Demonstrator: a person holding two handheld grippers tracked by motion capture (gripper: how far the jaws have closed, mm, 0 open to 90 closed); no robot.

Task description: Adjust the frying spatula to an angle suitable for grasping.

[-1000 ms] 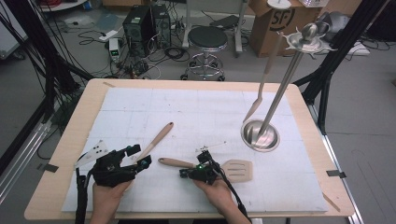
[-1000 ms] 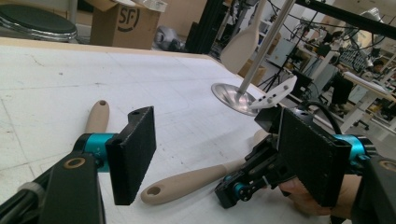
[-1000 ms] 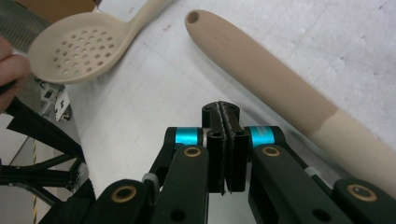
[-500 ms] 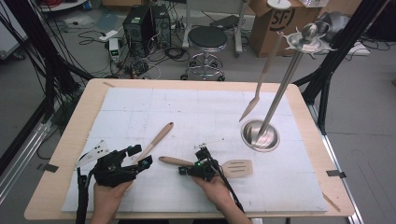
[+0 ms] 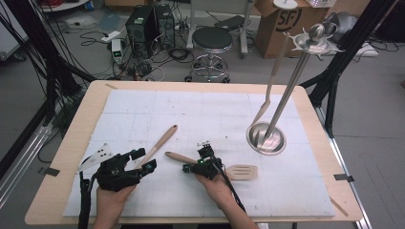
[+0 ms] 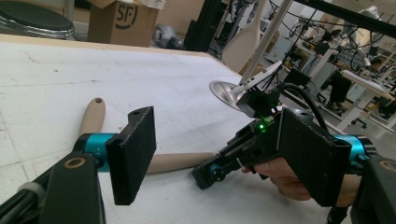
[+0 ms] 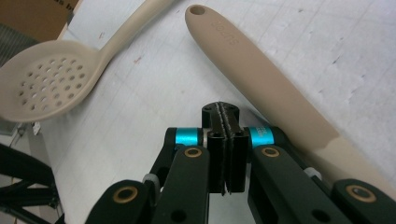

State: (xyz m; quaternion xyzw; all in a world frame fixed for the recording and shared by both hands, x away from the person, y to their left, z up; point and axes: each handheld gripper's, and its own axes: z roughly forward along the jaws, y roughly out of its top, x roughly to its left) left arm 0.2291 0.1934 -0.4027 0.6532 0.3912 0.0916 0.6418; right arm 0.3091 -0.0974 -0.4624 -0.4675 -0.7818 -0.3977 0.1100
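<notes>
A beige slotted spatula [image 5: 241,171] lies flat on the white mat, its handle [image 7: 261,79] pointing left. My right gripper [image 5: 187,168] rests at that handle, jaws shut [image 7: 224,112] with nothing between them; the handle lies just beside them. A beige perforated spoon [image 7: 42,88] lies to the left, its handle [image 5: 162,139] running up and away. My left gripper [image 5: 144,160] sits over the spoon's head end, open [image 6: 219,140], nothing between its jaws; through the gap I see the right gripper [image 6: 243,149] and the hand holding it.
A metal stand rises from a round base [image 5: 266,138] at the right of the mat, topped by a hooked disc [image 5: 315,40]. A pale spatula [image 5: 270,90] hangs from it. Beyond the table's far edge are a stool [image 5: 211,40], boxes and cables.
My right gripper has shifted a little left and away, along the spatula's handle. The left gripper has hardly moved.
</notes>
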